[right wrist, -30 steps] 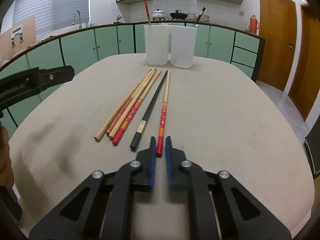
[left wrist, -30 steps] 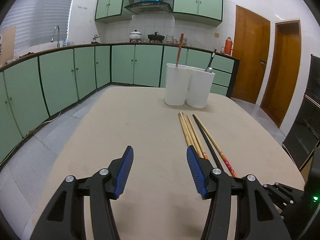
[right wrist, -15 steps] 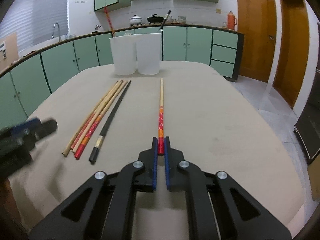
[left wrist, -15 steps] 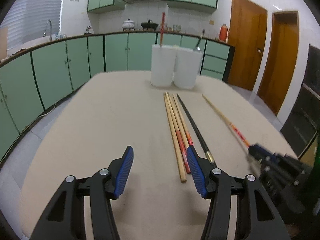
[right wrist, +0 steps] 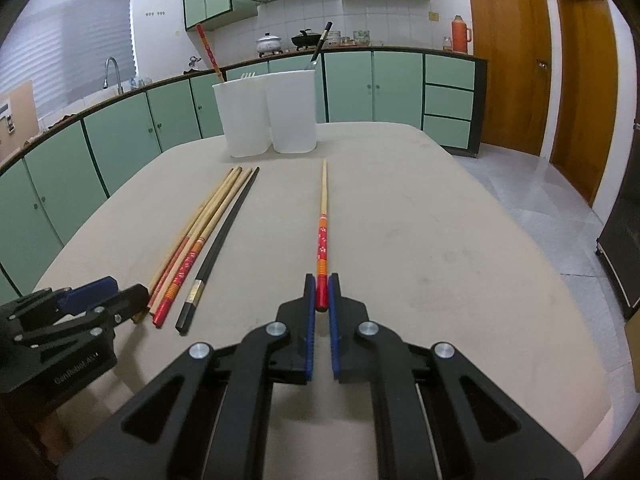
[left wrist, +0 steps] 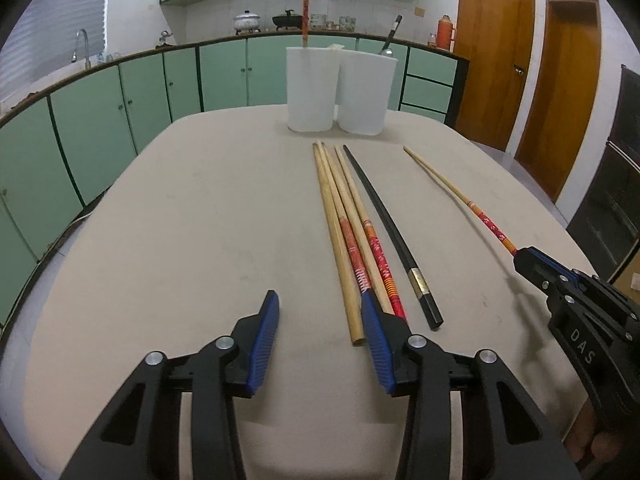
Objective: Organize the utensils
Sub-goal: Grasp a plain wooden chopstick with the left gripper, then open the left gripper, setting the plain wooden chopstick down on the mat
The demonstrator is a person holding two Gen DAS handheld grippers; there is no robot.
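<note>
My right gripper [right wrist: 321, 300] is shut on the red end of a red-patterned chopstick [right wrist: 322, 220] and holds it pointing at two white cups [right wrist: 268, 118]; it also shows in the left wrist view [left wrist: 524, 258]. Three bamboo chopsticks [left wrist: 348, 232] and a black chopstick [left wrist: 390, 232] lie side by side on the beige table [left wrist: 200, 220]. My left gripper [left wrist: 320, 332] is open and empty, its right finger [left wrist: 374, 340] over their near ends. The left cup [left wrist: 310, 88] holds a red chopstick; the right cup [left wrist: 364, 92] holds a dark-handled utensil.
Green cabinets and a counter with pots and a sink run behind the table. Wooden doors [right wrist: 512, 60] stand at the right. The table's right edge drops to a tiled floor.
My right gripper has lifted the red-patterned chopstick away from the bundle and carried it right. My left gripper has moved toward the near ends of the lying chopsticks.
</note>
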